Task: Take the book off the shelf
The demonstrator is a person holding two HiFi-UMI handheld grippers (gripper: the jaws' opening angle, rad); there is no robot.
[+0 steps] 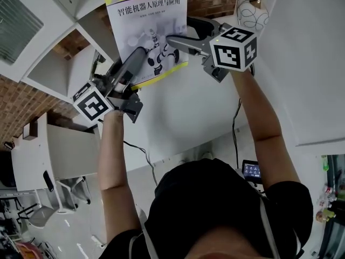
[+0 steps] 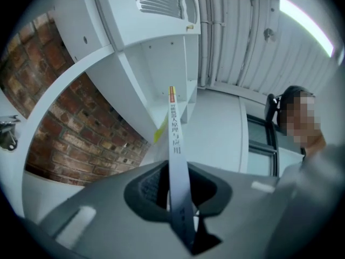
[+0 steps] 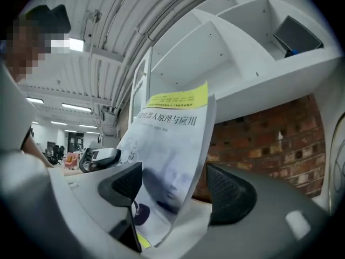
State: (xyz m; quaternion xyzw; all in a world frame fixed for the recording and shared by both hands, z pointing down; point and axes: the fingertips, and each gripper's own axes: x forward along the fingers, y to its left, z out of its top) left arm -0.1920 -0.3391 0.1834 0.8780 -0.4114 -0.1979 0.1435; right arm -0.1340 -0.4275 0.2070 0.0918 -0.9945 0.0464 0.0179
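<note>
Your left gripper has its jaws drawn narrow on the book, pads pressed to either side at the spine's lower end, with the thin white spine running straight up between them. Your right gripper stands with jaws wide. The book's cover sits in the gap, but neither dark pad presses on it. In the head view both grippers meet at the book from below, left gripper at the lower left corner, right gripper at the right edge. The book itself is held up in front of the white shelf, its cover facing you – yellow band on top, Chinese title beneath. Behind the shelf runs a red brick wall. A dark flat object leans in one of the shelf's upper compartments.
</note>
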